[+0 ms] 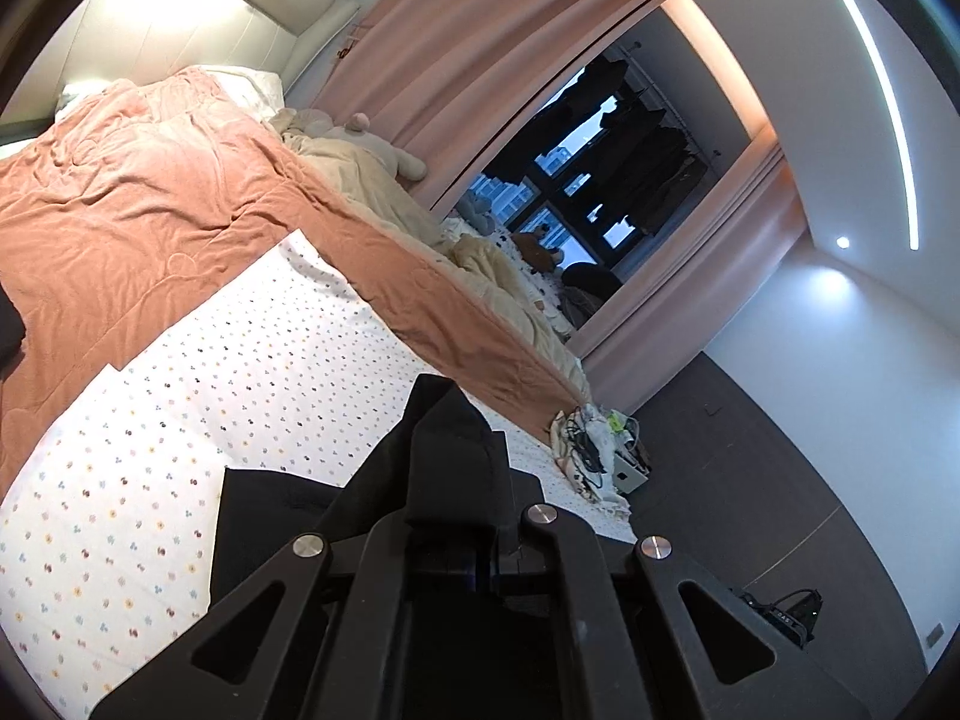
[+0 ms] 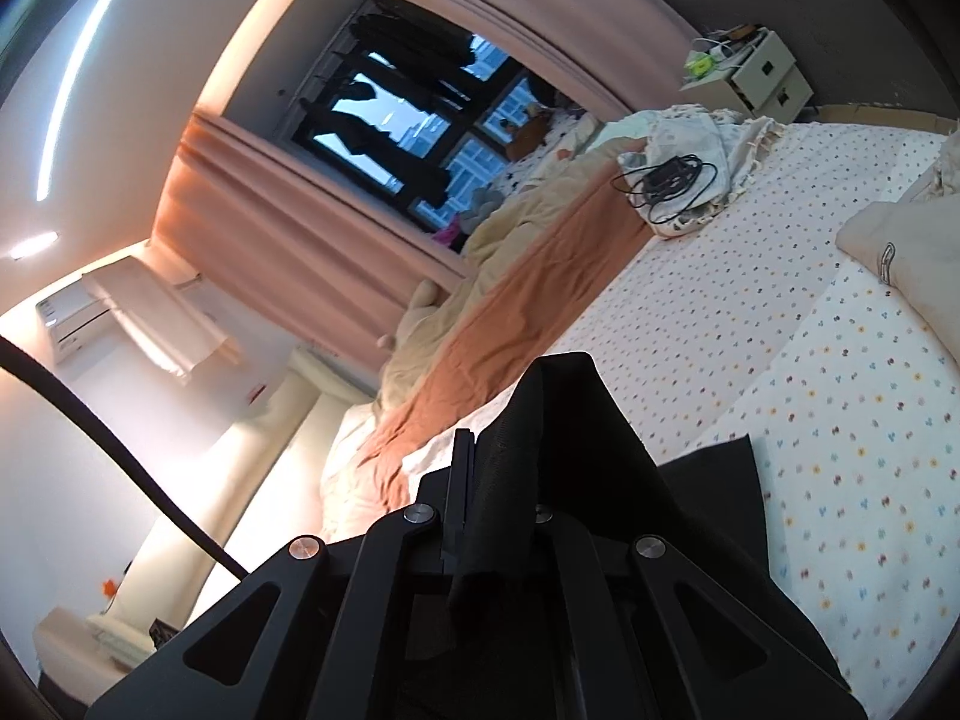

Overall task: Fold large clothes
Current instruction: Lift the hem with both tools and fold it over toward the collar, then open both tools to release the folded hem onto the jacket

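Both claws clamped shut on the black garment (image 1: 270, 516): left claw (image 1: 462, 450), right claw (image 2: 510, 456), holding it taut above the bed (image 1: 240, 360) for folding.

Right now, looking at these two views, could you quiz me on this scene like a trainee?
1. True or false: both sets of jaws are shut on black fabric.
2. What lies on the dotted sheet toward the window? A) a folded-back orange blanket B) a suitcase C) a ladder
3. Fill in: in the right wrist view, a tangle of black ____ rests on a pale cloth near the bed's far end.

Key:
1. True: the left gripper and the right gripper each pinch the black garment.
2. A, the orange blanket.
3. Cables.
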Available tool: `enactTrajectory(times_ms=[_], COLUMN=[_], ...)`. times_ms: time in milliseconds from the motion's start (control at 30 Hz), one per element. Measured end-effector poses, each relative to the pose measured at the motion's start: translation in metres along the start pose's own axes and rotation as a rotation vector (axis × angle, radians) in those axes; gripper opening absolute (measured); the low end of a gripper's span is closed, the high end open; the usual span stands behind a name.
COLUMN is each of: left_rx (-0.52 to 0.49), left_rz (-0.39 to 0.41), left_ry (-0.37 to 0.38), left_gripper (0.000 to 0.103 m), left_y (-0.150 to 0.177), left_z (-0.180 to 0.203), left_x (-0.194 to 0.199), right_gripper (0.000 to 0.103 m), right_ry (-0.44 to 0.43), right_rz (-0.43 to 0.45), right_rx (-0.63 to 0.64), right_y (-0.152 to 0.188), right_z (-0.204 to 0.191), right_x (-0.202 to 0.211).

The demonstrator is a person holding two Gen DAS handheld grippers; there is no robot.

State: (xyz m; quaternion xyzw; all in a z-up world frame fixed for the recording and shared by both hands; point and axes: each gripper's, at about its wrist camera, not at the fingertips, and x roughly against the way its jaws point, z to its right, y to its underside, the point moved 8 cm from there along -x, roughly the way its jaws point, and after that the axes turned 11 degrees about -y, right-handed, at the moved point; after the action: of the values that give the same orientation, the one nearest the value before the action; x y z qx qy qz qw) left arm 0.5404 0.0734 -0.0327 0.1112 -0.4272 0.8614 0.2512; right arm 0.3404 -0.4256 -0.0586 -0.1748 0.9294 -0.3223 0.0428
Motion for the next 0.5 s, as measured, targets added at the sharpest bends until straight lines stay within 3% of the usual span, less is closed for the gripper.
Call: enactTrajectory(times_ms=[200,500], left_rx=[0.047,0.105], left_rz=[-0.048,-0.157], left_ry=[-0.062,-0.198], left_gripper=[0.004,0.004], left_y=[0.004,0.027], left_z=[-0.023,-0.073], left_x=[-0.062,-0.152], right_gripper=[0.0,0.0], right_ry=[0.074,0.278], right_rz=[0.009,0.009], right_rx=[-0.104,-0.317], right_y=[0.011,0.039], right_z=[0.028,0.079], right_x=[-0.038,-0.096])
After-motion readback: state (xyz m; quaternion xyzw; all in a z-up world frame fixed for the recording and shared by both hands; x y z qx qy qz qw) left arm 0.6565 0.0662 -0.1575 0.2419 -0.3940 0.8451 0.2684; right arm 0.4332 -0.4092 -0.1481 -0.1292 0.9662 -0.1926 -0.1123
